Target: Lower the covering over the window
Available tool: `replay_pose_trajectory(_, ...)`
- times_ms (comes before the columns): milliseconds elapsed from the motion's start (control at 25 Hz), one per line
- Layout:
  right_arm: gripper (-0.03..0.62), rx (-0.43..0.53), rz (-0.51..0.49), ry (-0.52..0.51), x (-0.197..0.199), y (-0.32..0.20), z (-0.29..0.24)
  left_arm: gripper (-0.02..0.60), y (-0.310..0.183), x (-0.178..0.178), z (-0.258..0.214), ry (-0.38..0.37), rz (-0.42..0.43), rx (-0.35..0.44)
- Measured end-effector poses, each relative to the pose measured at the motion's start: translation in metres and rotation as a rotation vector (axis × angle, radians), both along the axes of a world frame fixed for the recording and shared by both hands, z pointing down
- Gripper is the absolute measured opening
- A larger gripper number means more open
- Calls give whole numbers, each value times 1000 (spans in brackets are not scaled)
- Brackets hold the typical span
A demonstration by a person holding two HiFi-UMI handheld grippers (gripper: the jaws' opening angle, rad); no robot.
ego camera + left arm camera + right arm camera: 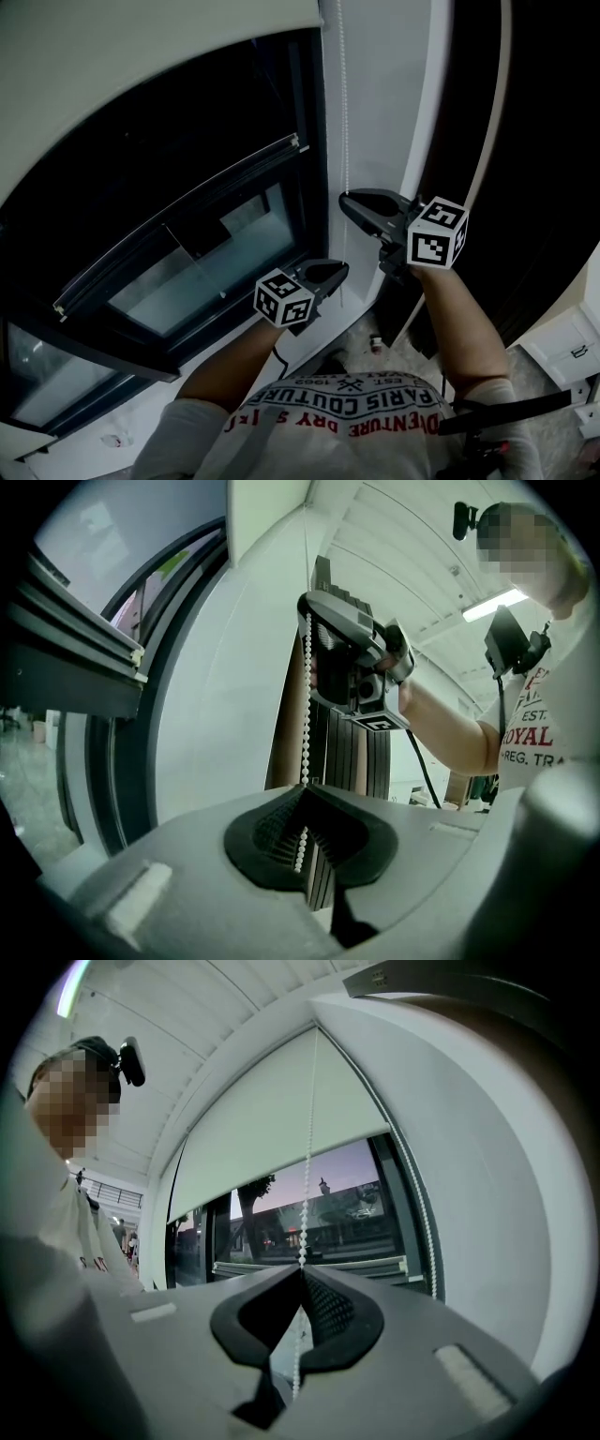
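The roller blind (272,1129) covers only the upper part of the window (187,253), and the glass below its hem is bare. Its bead chain (307,696) hangs along the right side of the frame. The right gripper (302,1274) is clenched on one strand, higher up. The left gripper (302,797) is clenched on what looks like the same strand, nearer the person.

With both clamped, a downward pull by one against the other would strain the chain between them or drag beads through the pads. A second strand (424,1227) hangs just to the right. If the gripped strand is the wrong one, the blind would rise. A pull away from the wall could jam the chain at the roller.
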State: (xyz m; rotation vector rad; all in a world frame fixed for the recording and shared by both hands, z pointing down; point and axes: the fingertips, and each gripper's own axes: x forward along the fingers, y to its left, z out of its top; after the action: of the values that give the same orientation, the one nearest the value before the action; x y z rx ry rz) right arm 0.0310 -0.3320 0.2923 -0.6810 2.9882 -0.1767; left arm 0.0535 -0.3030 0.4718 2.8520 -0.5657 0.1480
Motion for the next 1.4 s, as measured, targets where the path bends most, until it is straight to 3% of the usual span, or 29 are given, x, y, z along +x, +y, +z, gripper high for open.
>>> replay_pose_trajectory(440,8,-118,24,64,0,16,94,6,16,-4,91,-148,2,-90)
replay_pose_trajectory(840,6,-167,42,56,0,22,137,9,22,-15,131,-151,-26,-156)
replay_pose_trajectory(1120,6,-158,54,76,4,14,138,78,15,-21,108,-131,-59,-129)
replay_pose_trajectory(1400,6,-162,47,69,8,10,140,86,-4,-33,15,-15,-50,-24)
